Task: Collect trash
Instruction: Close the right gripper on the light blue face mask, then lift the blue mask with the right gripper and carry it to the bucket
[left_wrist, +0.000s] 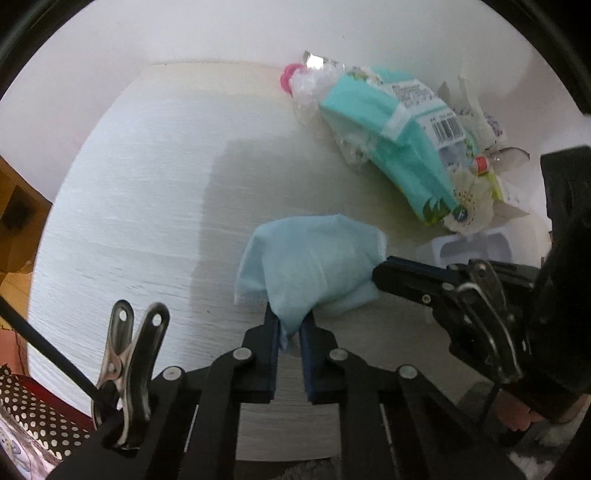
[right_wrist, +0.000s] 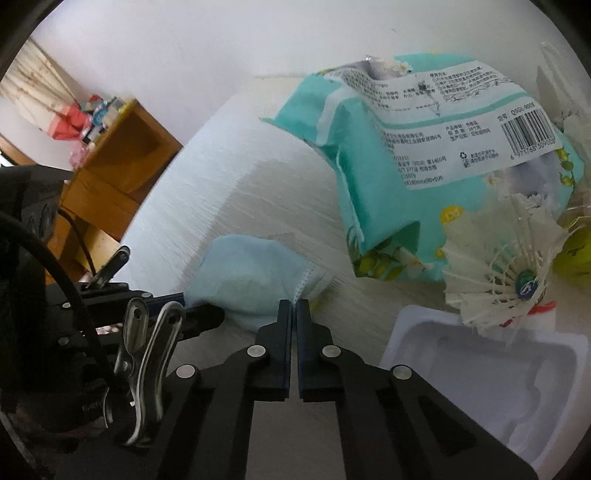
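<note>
Pinching the light blue face mask (left_wrist: 314, 266) from two sides on the pale table (left_wrist: 129, 229): the left gripper (left_wrist: 290, 325) clamps a fold of its near edge, the right gripper (right_wrist: 293, 308) is clenched on its stitched corner, though how much fabric sits between those pads is hard to make out. Beyond the mask lies a heap: teal wipes packet (right_wrist: 388, 177), frayed shuttlecock (right_wrist: 495, 273), white plastic tray (right_wrist: 480, 369) cut off by the frame, and crumpled clear wrap (left_wrist: 314, 85) with something pink half hidden behind.
</note>
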